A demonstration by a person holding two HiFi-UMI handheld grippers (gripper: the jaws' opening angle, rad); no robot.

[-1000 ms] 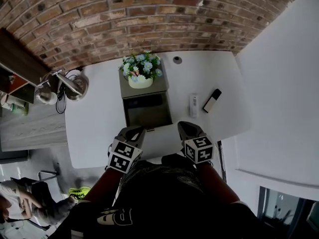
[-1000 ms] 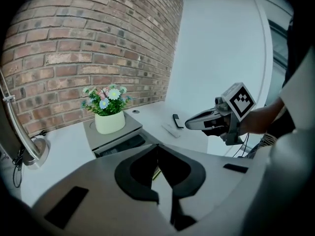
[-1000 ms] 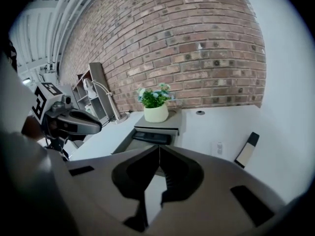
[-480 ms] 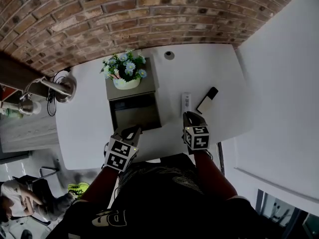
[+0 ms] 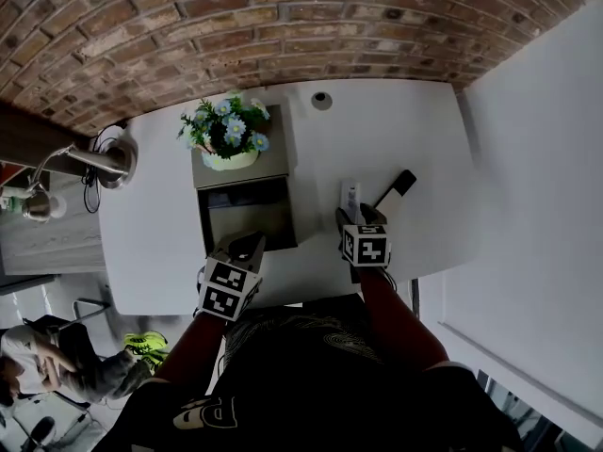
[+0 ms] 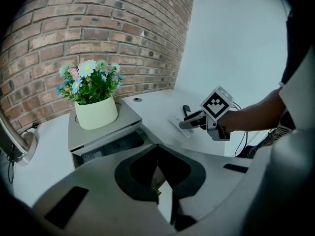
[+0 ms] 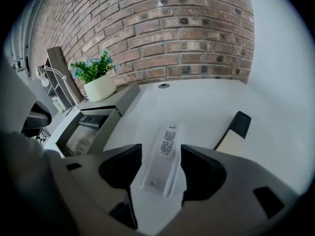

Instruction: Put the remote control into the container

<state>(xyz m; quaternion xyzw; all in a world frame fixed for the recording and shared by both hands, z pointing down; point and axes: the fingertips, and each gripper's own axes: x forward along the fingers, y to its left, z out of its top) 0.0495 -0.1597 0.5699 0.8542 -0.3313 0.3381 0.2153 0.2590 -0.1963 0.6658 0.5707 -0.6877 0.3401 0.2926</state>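
Head view, table (image 5: 160, 234): white, set against a brick wall (image 5: 283, 36).
Head view, container (image 5: 279, 158): grey, with a flower pot (image 5: 226, 158) stood on its top. The dark open compartment is turned toward the person.
Head view, remote control (image 5: 350, 196): white, laid flat on the table to the right of the container and apart from it. A black-and-cream bar (image 5: 394, 189) is seen just beside it.
Head view, right gripper (image 5: 350, 217): placed over the remote control's near end.
Head view, left gripper (image 5: 251, 245): held just in front of the container's near edge.
Left gripper view, jaws: brought together, with nothing between them.
Right gripper view, jaws: just opened and spread apart. The remote control lies between them on the table – printed sticker up, not clamped.
Right gripper view, container: seen at the left – the remote control is outside it.
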